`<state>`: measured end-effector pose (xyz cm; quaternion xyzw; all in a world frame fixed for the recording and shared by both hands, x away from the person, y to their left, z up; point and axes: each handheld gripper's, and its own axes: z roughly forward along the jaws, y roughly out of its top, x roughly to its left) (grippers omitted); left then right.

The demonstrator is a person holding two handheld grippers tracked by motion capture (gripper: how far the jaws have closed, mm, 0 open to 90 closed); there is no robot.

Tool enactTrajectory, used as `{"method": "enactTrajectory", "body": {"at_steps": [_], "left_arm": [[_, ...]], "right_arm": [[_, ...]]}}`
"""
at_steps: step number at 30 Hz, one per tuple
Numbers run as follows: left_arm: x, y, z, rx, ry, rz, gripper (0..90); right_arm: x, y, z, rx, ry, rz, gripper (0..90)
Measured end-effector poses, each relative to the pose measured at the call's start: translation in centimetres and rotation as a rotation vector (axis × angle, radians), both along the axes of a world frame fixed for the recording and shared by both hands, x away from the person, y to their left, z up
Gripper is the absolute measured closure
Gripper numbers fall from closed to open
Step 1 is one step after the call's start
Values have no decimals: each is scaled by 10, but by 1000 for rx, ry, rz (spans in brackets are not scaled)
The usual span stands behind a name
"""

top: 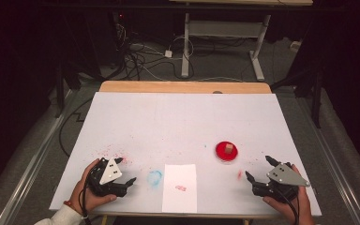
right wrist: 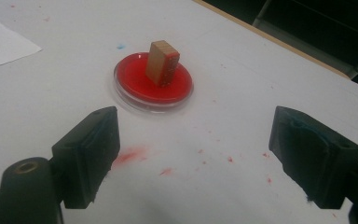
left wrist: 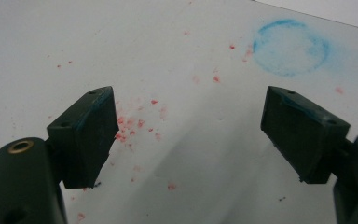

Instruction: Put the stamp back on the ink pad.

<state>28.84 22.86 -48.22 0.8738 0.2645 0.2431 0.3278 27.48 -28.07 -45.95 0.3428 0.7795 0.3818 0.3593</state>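
Note:
A round red dish (top: 227, 152) (right wrist: 135, 79) sits on the white table, right of centre, with a small wooden block (top: 228, 149) (right wrist: 161, 62) standing upright in it. My right gripper (top: 260, 169) (right wrist: 205, 161) is open near the front right edge, short of the dish, nothing between its jaws. A white sheet of paper (top: 180, 187) (right wrist: 0, 42) with a small red mark lies at the front centre. My left gripper (top: 125, 170) (left wrist: 186, 135) rests open at the front left, empty, over red specks.
A blue ring-shaped smudge (top: 154, 178) (left wrist: 291, 46) marks the table between the left gripper and the paper. Red paint specks (top: 110, 152) dot the left side, and a red smear (top: 239, 174) (right wrist: 128, 155) lies near the right gripper. Cables and a desk frame (top: 225, 42) stand beyond the far edge.

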Motion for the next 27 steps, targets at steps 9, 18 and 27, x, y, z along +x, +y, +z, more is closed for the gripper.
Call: {"method": "enactTrajectory", "body": {"at_steps": [9,18,27], "left_arm": [[0,2,0,-1,1,12,180],[2,0,0,3,1,9,180],[4,0,-1,2,6,10,180]], "right_arm": [[1,0,0,1,0,0,167],[1,-2,-1,0,0,0,167],[2,0,-2,-11,3,3,167]]}}
